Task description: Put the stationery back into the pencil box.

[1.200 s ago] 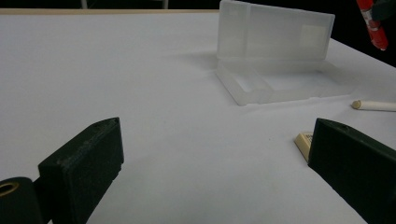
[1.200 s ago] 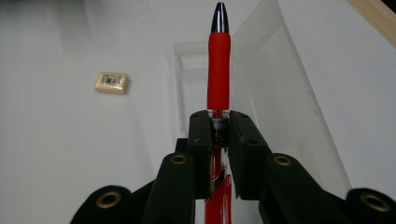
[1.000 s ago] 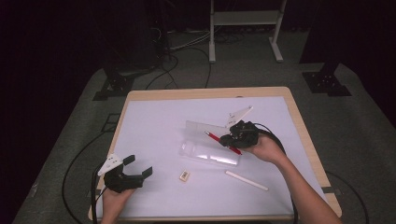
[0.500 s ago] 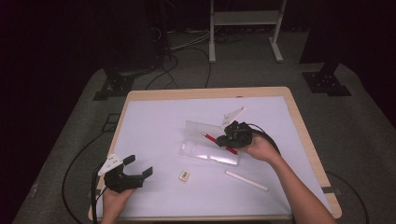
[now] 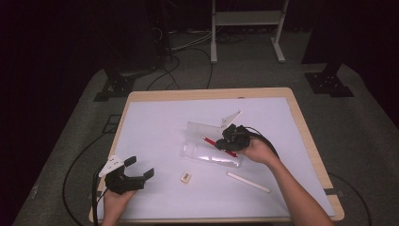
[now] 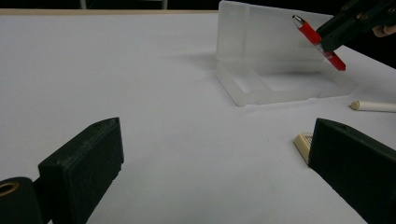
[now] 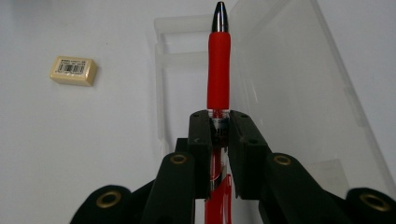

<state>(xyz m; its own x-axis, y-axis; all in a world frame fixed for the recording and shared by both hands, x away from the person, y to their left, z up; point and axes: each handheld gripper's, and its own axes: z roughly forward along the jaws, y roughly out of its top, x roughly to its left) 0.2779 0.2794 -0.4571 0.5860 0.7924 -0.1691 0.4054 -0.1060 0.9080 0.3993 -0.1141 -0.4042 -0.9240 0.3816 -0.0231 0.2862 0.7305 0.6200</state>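
- The table [image 5: 141,101], covered by a white sheet, carries everything.
- A clear plastic case [image 5: 209,150] lies open near the middle, its lid [image 5: 202,129] standing up on the far side; its tray looks empty, and nothing rests inside it.
- The right gripper [image 5: 225,140] is just right of the case, above its right end, jaws pinched on a red pen [image 5: 211,142]. The pen is held off the table, its dark tip pointing left over the tray.
- The left gripper [image 5: 139,169] sits at the near left corner, well apart from the case, jaws spread wide with nothing between them.
- A white stick [image 5: 248,182] lies near right of the case.
- A small eraser [image 5: 186,177] lies just near of it.
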